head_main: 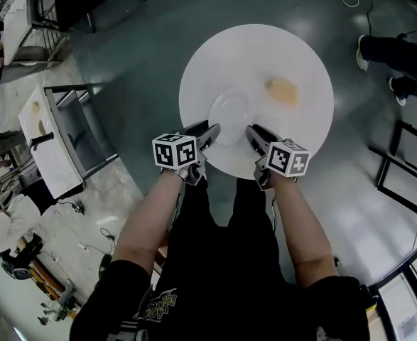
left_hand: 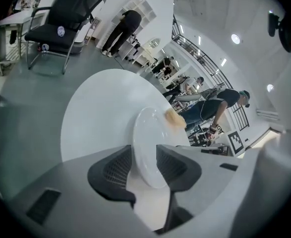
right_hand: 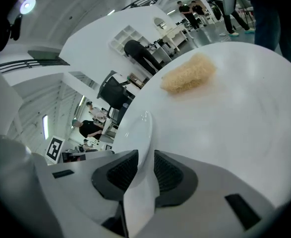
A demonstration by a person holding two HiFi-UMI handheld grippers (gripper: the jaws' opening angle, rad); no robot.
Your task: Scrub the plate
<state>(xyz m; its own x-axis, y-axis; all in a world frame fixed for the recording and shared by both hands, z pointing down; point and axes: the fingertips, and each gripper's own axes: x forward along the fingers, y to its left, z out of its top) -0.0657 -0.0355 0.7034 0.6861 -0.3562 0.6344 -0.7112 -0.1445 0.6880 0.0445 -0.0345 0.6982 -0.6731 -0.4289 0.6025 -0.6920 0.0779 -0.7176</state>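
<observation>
Table (head_main: 208,62): was plain white all over. Plate (head_main: 229,112): was glossy white, unpatterned. Sponge (head_main: 283,91): was pale tan-yellow. My left claw (head_main: 209,131) and my right claw (head_main: 255,135): both were light grey with black cross-hatched pads (left_hand: 116,168). Each bore a white cube (head_main: 174,150) printed with black square markers. Floor (head_main: 144,62): was dark grey-green. My shirt (head_main: 222,275): was black.

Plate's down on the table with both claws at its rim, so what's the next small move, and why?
Probably slide the right claw back off the plate and reach for the sponge. Its jaws look loose around the rim, the left claw grips the other side, and the sponge lies untouched on the table beyond the plate.
</observation>
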